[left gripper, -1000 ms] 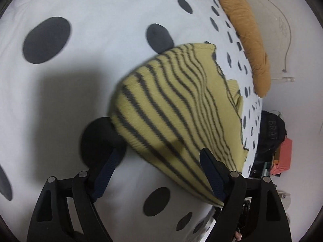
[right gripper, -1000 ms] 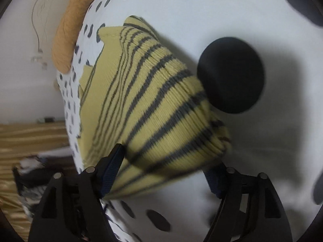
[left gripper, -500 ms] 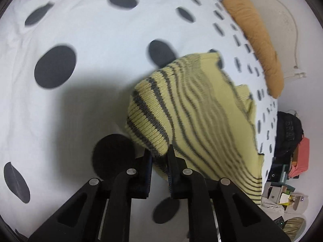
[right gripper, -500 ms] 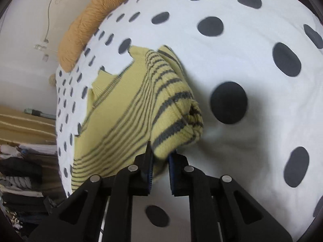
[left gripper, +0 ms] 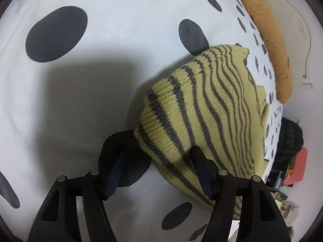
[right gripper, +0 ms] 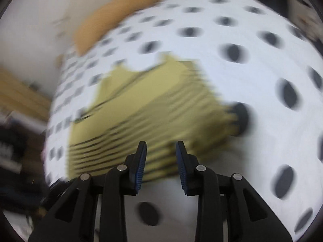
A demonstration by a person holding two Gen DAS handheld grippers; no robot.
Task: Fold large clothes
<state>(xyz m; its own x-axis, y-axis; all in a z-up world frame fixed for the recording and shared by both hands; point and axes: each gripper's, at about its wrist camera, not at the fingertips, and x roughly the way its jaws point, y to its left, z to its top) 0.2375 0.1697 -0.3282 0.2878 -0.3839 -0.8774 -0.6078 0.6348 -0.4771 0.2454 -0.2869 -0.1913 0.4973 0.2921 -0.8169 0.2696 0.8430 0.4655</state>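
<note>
A yellow knit sweater (left gripper: 201,111) with grey stripes lies folded on a white bed sheet (left gripper: 101,70) with dark dots. My left gripper (left gripper: 159,161) hovers low over the sweater's near ribbed corner. Its jaws are opening, and the corner sits between the fingers without being pressed. In the blurred right wrist view the sweater (right gripper: 151,104) lies flat further below. My right gripper (right gripper: 160,151) is raised above its near edge; its jaws are opening with nothing between them.
An orange rolled blanket or pillow (left gripper: 270,40) lies along the bed's far edge by the wall, and shows again as the orange roll (right gripper: 113,20). Past the bed's right side are a black bag (left gripper: 290,137) and a coral item (left gripper: 298,169).
Both grippers closed on the sweater's ribbed edge half a second ago and have since let go. The right gripper has risen and rolled away; the left stays low by the corner.
</note>
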